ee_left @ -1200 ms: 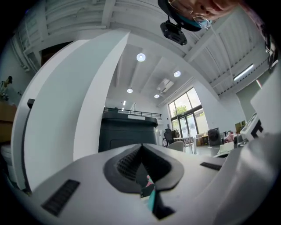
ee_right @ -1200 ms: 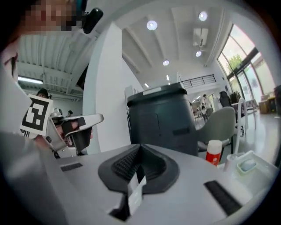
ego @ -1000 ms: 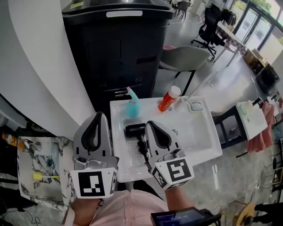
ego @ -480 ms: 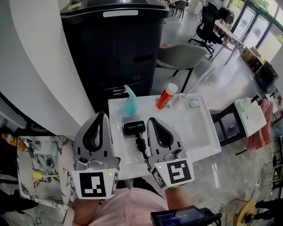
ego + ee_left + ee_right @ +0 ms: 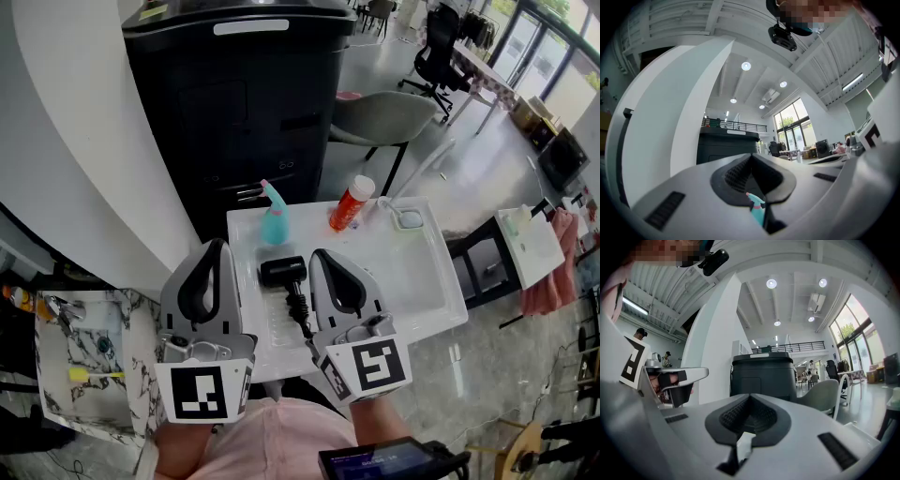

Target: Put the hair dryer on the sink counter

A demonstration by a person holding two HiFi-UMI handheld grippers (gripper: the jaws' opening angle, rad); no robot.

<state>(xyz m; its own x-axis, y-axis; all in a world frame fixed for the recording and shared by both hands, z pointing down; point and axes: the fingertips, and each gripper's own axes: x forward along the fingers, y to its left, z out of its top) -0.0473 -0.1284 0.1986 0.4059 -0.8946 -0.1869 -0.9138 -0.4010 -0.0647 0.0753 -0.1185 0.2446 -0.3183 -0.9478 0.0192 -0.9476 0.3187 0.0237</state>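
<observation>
A black hair dryer point(image 5: 283, 271) lies on the white table point(image 5: 412, 281), its cord point(image 5: 300, 314) trailing toward me. My left gripper point(image 5: 216, 247) hangs shut and empty above the floor, left of the table. My right gripper point(image 5: 322, 256) is also shut and empty, held above the table just right of the dryer. In the left gripper view the jaws point(image 5: 751, 157) meet, and a teal spray bottle point(image 5: 757, 212) shows through the gap below them. In the right gripper view the jaws point(image 5: 750, 397) are closed on nothing. A marble sink counter point(image 5: 56, 394) stands at the lower left.
A teal spray bottle point(image 5: 274, 223) and an orange bottle point(image 5: 349, 208) with a white cap stand at the table's far edge. A tall black cabinet point(image 5: 244, 103) rises behind it, beside a grey chair point(image 5: 384, 122). A yellow toothbrush point(image 5: 94, 374) lies on the marble counter.
The table and the things on it have drifted slightly up and left in the head view. Both grippers keep the same pose and stay shut.
</observation>
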